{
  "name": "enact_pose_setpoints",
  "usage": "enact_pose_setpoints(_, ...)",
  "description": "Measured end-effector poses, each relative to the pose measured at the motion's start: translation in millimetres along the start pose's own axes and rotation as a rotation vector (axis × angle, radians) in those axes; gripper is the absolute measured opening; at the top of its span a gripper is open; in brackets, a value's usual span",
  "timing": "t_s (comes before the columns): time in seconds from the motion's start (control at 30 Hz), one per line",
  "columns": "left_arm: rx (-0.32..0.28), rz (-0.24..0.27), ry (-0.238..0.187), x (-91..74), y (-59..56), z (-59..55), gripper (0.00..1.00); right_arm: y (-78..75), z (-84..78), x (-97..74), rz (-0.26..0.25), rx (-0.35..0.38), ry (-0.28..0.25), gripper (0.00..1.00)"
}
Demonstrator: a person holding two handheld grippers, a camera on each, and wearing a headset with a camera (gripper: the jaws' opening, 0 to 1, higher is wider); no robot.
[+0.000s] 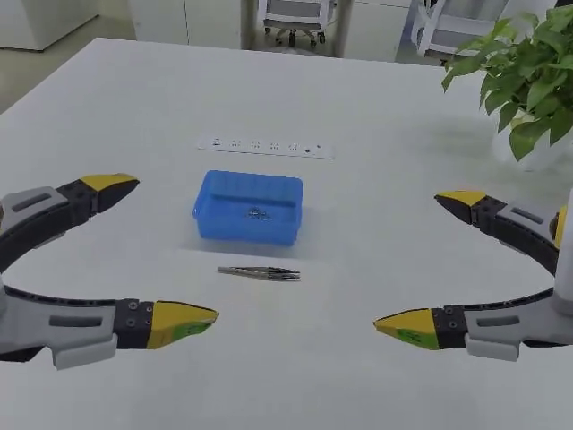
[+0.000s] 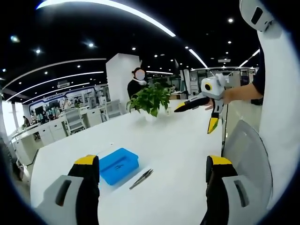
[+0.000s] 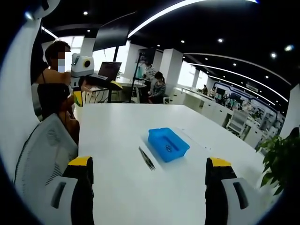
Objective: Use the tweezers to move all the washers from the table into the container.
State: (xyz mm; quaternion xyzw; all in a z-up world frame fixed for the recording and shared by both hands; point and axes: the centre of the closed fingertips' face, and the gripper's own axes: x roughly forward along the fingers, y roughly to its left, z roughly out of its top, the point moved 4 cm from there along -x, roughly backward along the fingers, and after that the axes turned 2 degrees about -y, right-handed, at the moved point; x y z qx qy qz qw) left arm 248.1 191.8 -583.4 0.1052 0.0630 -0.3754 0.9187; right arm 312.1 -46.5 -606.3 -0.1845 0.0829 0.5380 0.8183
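A blue plastic container [image 1: 249,208] stands in the middle of the white table, with a small cluster of metal washers [image 1: 258,213] on its floor. Just in front of it the tweezers [image 1: 260,272] lie flat on the table, held by neither gripper. My left gripper [image 1: 170,251] hovers wide open to their left and my right gripper [image 1: 410,262] wide open to their right. The left gripper view has the container [image 2: 118,165] and tweezers [image 2: 141,178] between its spread jaws. The right gripper view has the container [image 3: 168,144] and tweezers [image 3: 147,158] likewise.
A white power strip [image 1: 265,147] lies behind the container. A potted plant [image 1: 524,72] stands at the table's far right corner. Office chairs stand beyond the far edge. Bare table [image 1: 295,358] stretches in front of the tweezers.
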Motion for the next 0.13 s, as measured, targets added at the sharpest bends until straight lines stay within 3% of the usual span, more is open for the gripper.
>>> enact_pose_setpoints(0.13, -0.011, 0.006, 0.007, 0.3, -2.9, -0.9, 1.0, -1.1, -2.4, -3.1, -0.001, 0.008, 0.004, 1.0)
